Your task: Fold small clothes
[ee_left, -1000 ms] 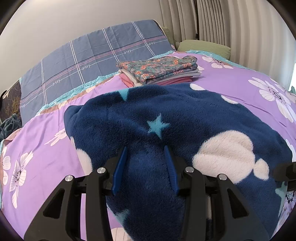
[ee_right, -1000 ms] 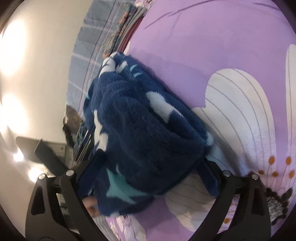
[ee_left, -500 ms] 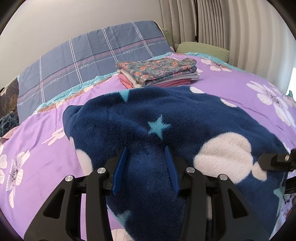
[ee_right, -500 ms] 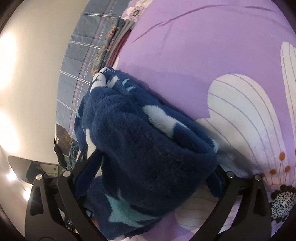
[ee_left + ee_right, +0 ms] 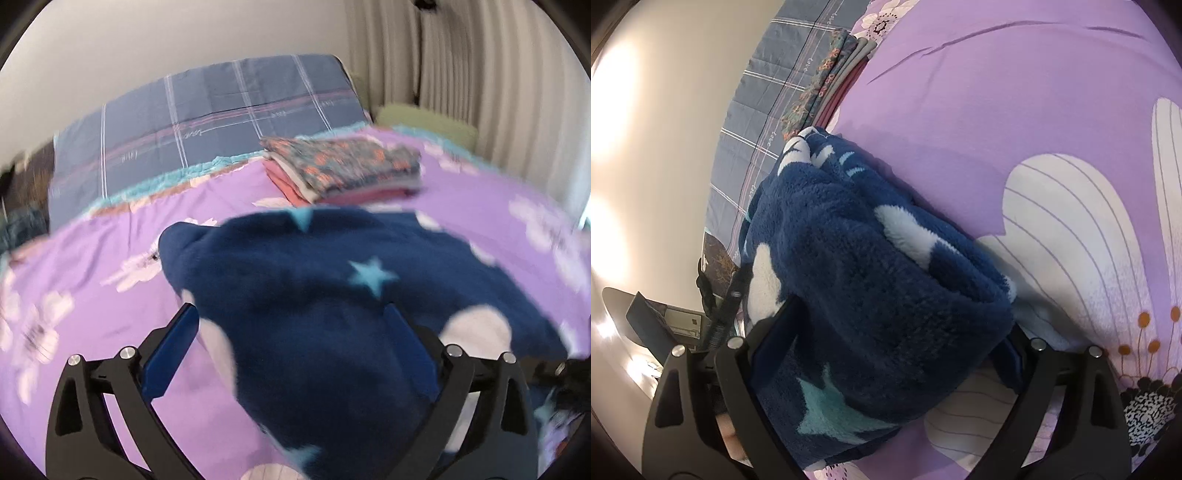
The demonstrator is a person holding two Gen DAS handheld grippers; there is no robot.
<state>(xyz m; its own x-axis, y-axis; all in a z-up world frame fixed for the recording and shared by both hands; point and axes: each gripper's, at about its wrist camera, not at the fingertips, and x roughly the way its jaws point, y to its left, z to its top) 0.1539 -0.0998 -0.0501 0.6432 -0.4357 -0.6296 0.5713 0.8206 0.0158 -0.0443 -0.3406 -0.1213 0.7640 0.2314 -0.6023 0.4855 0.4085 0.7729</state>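
Item: navy fleece garment (image 5: 332, 314) with stars and pale blobs, folded into a thick bundle, lay on the purple floral bedspread (image 5: 110, 280) at centre of the left wrist view.

Left gripper (image 5: 291, 325): jaws were opening, spread wide, the garment's near edge between them but the pads not pressing on it; grip released.

Right gripper (image 5: 897, 332): jaws were closing around the rolled end of the bundle, which filled the gap; left pad touched fleece, right pad partly hidden, so firm pressure could not be confirmed.

Surroundings: stack of folded clothes (image 5: 343, 170) at 12 o'clock of the garment, just beyond it; plaid pillow (image 5: 207, 122) at 11 o'clock; curtain (image 5: 461, 66) at 1 o'clock.

Risks, judged: the thick springy fleece could unroll once freed on the left; a one-sided pull by the right gripper could drag the fold askew or shove it into the stack.
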